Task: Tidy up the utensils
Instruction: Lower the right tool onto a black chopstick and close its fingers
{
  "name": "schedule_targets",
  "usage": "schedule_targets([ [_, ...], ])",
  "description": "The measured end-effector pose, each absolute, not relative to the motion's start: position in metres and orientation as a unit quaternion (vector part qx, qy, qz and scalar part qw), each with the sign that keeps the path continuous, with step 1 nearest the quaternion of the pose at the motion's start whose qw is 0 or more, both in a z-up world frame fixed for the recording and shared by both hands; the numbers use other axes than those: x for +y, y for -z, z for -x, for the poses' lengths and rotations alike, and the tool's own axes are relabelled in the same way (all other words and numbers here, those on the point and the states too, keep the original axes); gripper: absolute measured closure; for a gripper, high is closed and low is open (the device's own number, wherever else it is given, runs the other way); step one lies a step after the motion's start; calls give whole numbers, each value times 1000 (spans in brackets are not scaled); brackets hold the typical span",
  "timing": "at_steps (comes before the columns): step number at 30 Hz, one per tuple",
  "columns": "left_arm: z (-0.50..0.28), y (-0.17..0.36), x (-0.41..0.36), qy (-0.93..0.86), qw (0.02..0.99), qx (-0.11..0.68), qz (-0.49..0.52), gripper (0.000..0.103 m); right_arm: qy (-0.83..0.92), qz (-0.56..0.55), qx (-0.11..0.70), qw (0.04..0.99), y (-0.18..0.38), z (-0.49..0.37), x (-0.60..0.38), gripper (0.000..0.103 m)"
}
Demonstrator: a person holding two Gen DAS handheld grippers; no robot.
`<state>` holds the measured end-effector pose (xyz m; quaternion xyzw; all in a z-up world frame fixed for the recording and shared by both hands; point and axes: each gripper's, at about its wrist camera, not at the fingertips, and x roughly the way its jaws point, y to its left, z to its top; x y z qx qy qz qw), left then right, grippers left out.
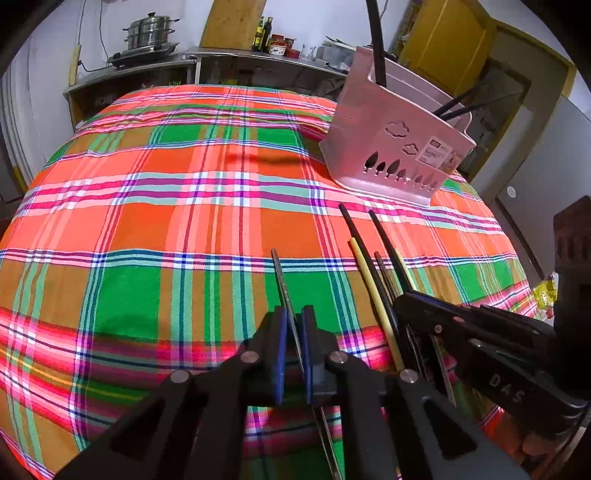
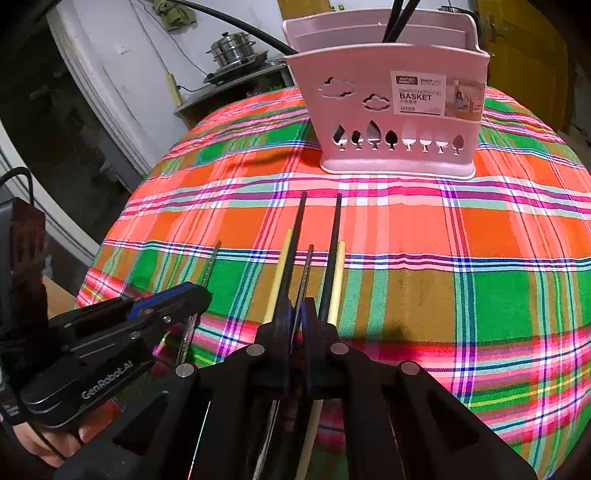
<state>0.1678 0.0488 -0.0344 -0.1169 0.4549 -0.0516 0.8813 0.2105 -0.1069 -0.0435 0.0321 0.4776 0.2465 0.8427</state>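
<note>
A pink utensil basket (image 1: 391, 147) stands on the plaid cloth at the far right, with black chopsticks sticking out of it; it also shows in the right wrist view (image 2: 388, 107). My left gripper (image 1: 294, 325) is shut on a thin metal chopstick (image 1: 280, 273) that points toward the basket. My right gripper (image 2: 294, 314) is shut on another thin metal chopstick (image 2: 307, 266). Beside it on the cloth lie two black chopsticks (image 2: 334, 251) and two pale yellow chopsticks (image 2: 277, 273). My right gripper appears in the left wrist view (image 1: 406, 299) over these chopsticks (image 1: 364, 266).
The plaid tablecloth (image 1: 166, 229) covers a round table. A counter (image 1: 207, 62) with a steel pot (image 1: 149, 31) and bottles stands behind. A yellow door (image 1: 443, 40) is at the back right. The table edge falls away at the left in the right wrist view (image 2: 110, 236).
</note>
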Motion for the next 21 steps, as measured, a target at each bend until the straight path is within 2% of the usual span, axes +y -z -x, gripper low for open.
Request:
schedule_targets([
  [9, -178, 34, 42, 51, 877, 467, 99, 90, -235, -29, 489, 840, 44, -221, -101, 97],
  [21, -186, 33, 35, 38, 873, 480, 77, 90, -222, 18, 514, 828, 42, -237, -82, 97],
])
